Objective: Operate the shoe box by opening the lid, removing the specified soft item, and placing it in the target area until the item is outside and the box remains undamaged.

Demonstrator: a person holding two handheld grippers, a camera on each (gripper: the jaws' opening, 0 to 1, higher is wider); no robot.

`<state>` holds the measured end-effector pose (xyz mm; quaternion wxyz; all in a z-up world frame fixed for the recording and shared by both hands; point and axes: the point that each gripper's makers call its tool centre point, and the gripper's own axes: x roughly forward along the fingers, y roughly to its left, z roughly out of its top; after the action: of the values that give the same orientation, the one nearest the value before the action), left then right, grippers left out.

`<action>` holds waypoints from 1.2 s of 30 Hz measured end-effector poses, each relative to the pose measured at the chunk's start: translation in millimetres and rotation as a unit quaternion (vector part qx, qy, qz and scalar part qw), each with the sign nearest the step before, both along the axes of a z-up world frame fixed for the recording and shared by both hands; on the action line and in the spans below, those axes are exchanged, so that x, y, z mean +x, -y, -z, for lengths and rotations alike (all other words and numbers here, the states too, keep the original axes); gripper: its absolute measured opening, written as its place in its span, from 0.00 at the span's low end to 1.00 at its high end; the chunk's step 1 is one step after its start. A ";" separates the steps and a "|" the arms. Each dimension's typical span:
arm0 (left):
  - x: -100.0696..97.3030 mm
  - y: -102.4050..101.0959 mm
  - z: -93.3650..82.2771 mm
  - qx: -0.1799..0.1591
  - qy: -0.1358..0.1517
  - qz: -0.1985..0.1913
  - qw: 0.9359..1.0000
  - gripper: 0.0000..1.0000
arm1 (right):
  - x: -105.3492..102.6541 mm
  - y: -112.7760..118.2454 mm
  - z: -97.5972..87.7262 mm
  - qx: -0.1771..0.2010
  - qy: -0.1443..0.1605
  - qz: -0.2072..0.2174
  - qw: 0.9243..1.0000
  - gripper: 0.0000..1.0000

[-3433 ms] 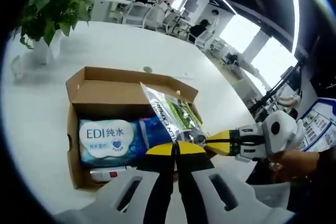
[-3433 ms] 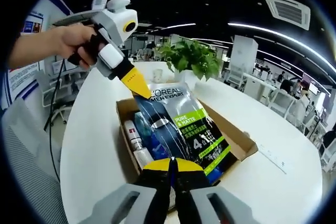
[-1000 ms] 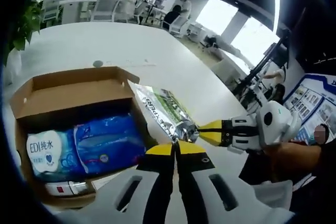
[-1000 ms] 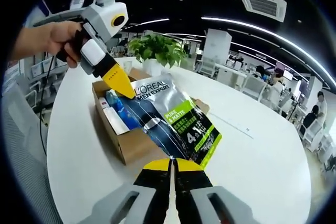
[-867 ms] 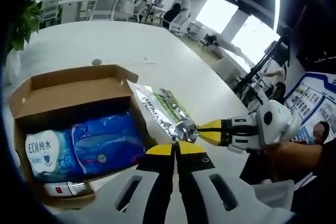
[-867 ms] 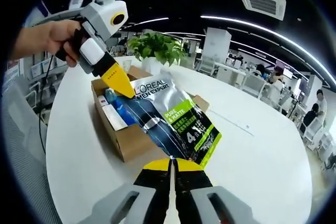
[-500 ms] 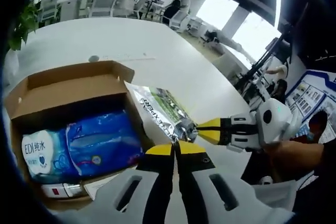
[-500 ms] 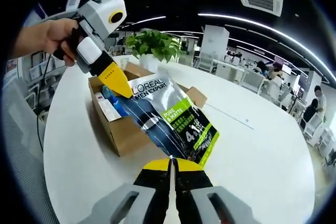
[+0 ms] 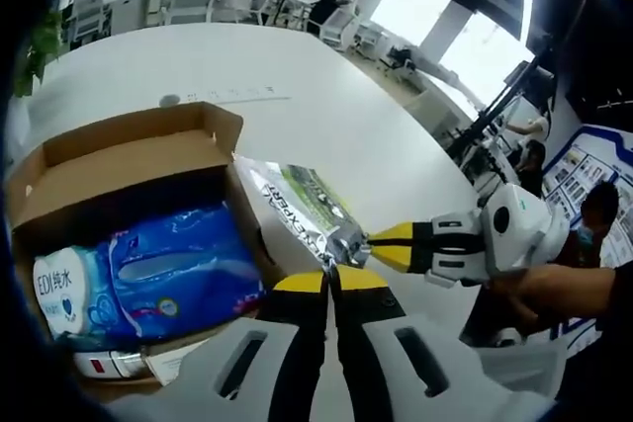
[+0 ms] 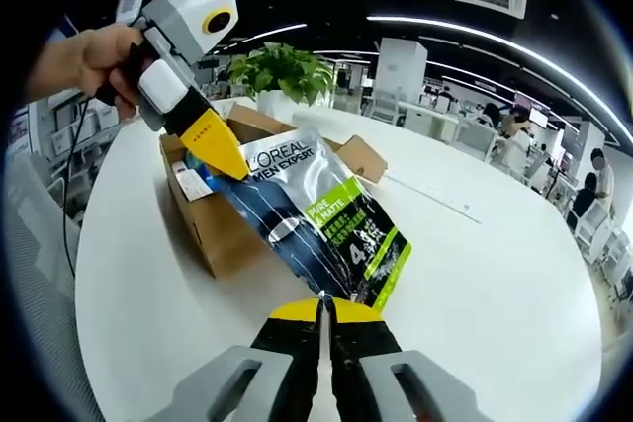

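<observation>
Left gripper view: open shoe box holds blue wipes packs; my left gripper and right gripper, jaws closed, pinch the silver-green pouch.

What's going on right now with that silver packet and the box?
Both hand-held grippers shut on silver pouch, one each end. Pouch held above table, beside open box. Nothing blocking.

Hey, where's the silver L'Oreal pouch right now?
In the right gripper view the L'Oreal pouch hangs mid-frame, pinched between the left gripper and the right gripper, beside the open shoe box above the white table.
</observation>
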<state>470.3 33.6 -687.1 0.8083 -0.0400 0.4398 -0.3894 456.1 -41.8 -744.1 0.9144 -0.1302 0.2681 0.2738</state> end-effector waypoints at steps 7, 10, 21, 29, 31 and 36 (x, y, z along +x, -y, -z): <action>1.5 5.5 9.1 0.008 -0.007 0.002 1.000 0.00 | 0.3 5.3 10.5 0.003 -0.009 0.011 1.000 0.00; 2.6 7.9 12.8 0.011 -0.012 0.000 1.000 0.00 | -0.4 7.2 13.6 0.005 -0.016 0.018 1.000 0.00; 2.6 14.7 21.2 0.019 -0.015 0.002 1.000 0.00 | 3.0 -9.8 4.5 0.011 0.011 0.000 1.000 0.05; 3.2 16.8 23.5 0.032 -0.006 0.010 0.999 0.00 | 5.2 -31.3 -1.6 0.007 0.026 -0.023 0.999 0.04; 4.0 16.1 23.2 0.036 -0.002 0.012 0.999 0.00 | 5.8 -31.5 -1.6 0.006 0.028 -0.022 0.999 0.00; 5.6 15.4 21.6 0.043 0.015 0.023 0.999 0.02 | 7.0 -30.4 -2.9 0.035 0.022 -0.008 0.999 0.00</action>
<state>475.9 18.2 -708.7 0.8063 0.0108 0.4451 -0.3895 463.2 -11.3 -741.2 0.9220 -0.1059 0.2373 0.2870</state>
